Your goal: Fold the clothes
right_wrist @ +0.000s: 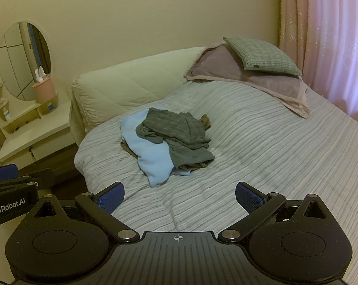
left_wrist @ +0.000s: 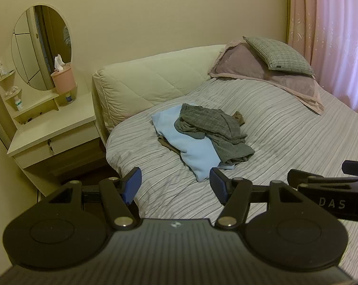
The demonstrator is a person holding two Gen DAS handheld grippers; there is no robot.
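A crumpled pile of clothes lies on the striped bed: a grey garment on top, a light blue one under it, and a bit of brown cloth showing at the edges. My left gripper hovers open above the bed's near edge, short of the pile, with nothing between its blue pads. My right gripper is open wide, also empty and short of the pile. Each gripper shows at the side of the other's view.
Two pillows lean at the far right by a pink curtain. A padded headboard backs the bed. At left stands a cream dresser with an oval mirror and a pink tissue holder.
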